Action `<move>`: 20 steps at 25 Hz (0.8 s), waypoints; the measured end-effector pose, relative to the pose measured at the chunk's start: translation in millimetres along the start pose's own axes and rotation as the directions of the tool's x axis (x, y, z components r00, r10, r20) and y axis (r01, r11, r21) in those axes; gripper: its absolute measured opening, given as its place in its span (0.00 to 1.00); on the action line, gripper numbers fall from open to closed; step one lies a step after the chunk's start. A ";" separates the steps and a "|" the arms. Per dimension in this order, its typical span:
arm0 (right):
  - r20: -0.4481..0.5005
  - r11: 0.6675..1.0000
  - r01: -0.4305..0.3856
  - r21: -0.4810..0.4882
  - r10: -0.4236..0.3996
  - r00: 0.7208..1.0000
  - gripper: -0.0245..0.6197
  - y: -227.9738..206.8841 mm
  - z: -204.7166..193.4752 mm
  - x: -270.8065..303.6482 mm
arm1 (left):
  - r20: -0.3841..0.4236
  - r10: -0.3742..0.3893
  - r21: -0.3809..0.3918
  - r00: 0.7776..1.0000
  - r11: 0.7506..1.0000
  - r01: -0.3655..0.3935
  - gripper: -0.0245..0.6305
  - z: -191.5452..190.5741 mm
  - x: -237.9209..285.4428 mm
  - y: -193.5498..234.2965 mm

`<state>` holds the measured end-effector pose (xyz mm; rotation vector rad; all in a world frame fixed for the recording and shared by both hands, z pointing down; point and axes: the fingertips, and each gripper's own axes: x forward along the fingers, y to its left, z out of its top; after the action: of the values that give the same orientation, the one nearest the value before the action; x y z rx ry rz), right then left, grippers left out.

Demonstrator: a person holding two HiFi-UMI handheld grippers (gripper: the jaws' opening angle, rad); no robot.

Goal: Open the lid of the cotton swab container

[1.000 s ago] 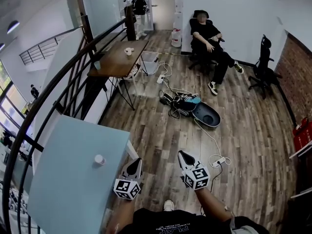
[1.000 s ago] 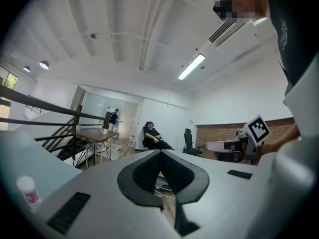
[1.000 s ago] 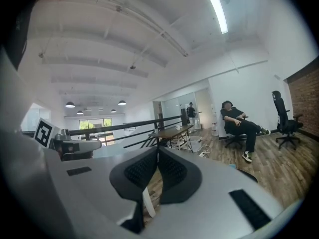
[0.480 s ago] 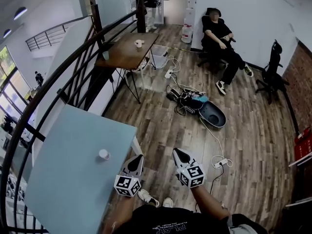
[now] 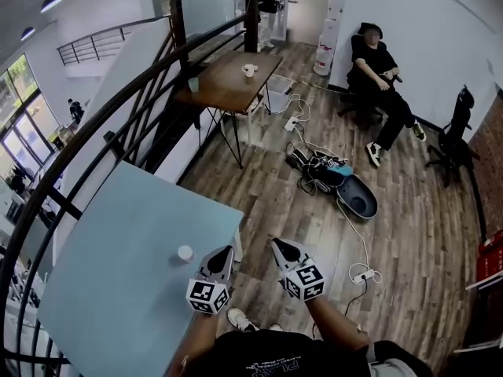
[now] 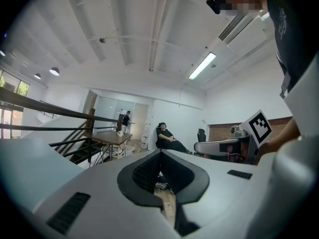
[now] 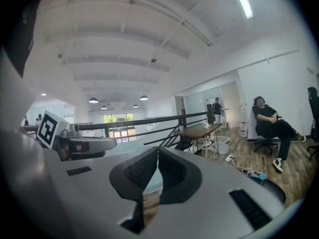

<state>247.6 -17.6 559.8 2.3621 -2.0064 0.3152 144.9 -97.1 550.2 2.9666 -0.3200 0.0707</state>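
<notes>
As the person stands beside it: a pale blue desk (image 5: 118, 289) fills the lower left of the head view, with wooden floor (image 5: 393, 210) to its right.
Cotton swab container: small and round, the cotton swab container (image 5: 185, 254) stands alone on the desk, near the desk's right edge.
Lid: the white top is taken to be the lid (image 5: 185, 251). It is too small to tell how it sits, and nothing looks lifted.
Left tongs: the left tongs (image 5: 224, 254) are held at the desk's right edge, tips pointing away from the person. The left gripper view (image 6: 160, 153) shows the two jaws meeting with nothing between them.
Right tongs: the right tongs (image 5: 279, 247) hang over the floor, clear of the desk. The right gripper view (image 7: 157, 151) shows the jaws pressed together and empty.
Direction to the container: it lies left of both tongs, about level with the left tips, near but not touching. Neither gripper view shows it, as both look past it across the room.
Long axis: judged upright, since the head view looks down on a round top.
Nearer hand: the left one, whose tongs sit between the container and the right tongs.
Progress: judged not yet begun, with no contact.
Coming move: likely a swing to the left and a downward tilt, with the jaws parting first.
</notes>
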 end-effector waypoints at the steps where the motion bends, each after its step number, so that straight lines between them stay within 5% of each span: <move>1: -0.005 1.000 -0.014 -0.004 0.014 1.000 0.07 4.9 -0.7 8.7 | 0.005 0.006 0.000 1.000 1.000 -0.006 0.06 0.1 -1.5 6.4; 20: -0.027 0.978 -0.180 -0.110 0.178 0.984 0.07 123.2 21.7 138.4 | 0.059 0.129 -0.048 0.990 0.991 -0.126 0.06 27.6 -59.3 128.5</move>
<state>150.7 -176.6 548.5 2.1118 -2.1724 0.2199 60.1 -213.2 538.5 2.9060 -0.5125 -0.0127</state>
